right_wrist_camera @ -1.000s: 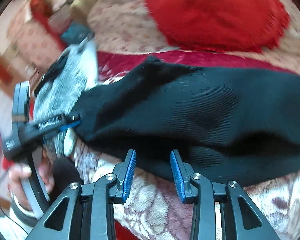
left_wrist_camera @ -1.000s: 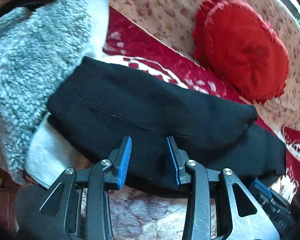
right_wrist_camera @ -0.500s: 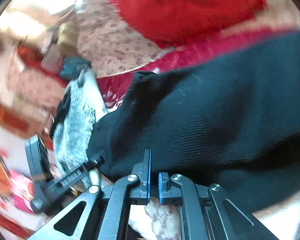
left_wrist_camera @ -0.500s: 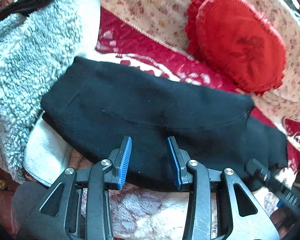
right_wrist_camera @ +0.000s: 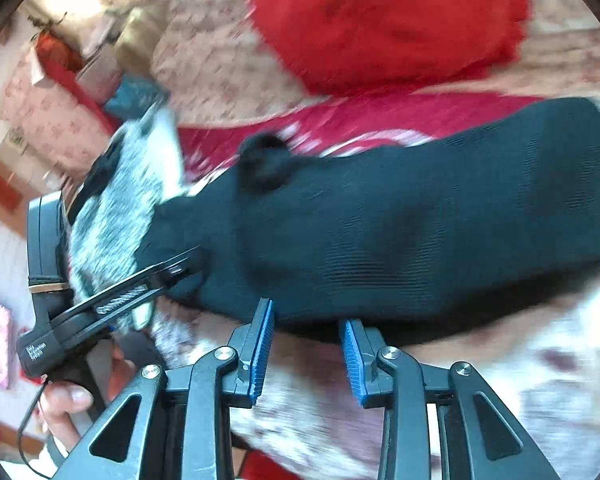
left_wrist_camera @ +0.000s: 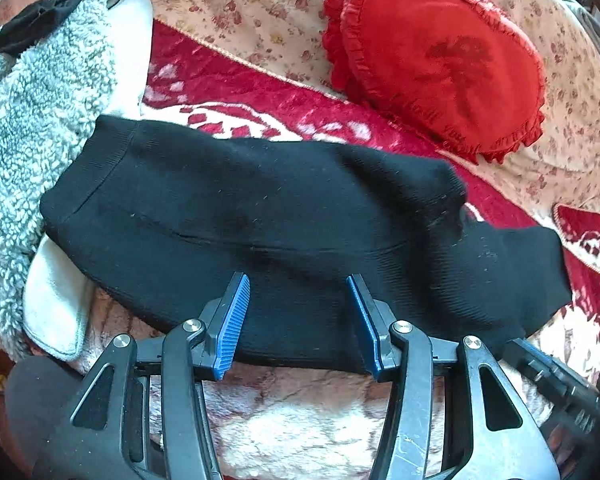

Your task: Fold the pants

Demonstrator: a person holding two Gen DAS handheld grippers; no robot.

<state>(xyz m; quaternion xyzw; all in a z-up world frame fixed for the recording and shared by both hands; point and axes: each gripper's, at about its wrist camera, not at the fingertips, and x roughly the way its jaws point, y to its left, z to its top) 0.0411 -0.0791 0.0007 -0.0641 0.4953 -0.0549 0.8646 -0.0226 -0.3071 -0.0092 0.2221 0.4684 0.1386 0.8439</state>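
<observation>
Folded black knit pants [left_wrist_camera: 260,216] on a red patterned blanket [left_wrist_camera: 228,80]; right view blurred, far pant end cut off.
Left gripper [left_wrist_camera: 298,316] and right gripper [right_wrist_camera: 306,346] have just opened wider than earlier, pads clear of the cloth.

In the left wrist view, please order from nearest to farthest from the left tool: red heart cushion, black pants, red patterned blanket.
From the left tool:
1. Black pants, lying just beyond its tips.
2. Red patterned blanket, behind the pants.
3. Red heart cushion, upper right, farthest.

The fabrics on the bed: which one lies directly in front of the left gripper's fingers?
The black pants, folded lengthwise. The grey fleece lies off to the left, and the red heart-shaped cushion farther back.
</observation>
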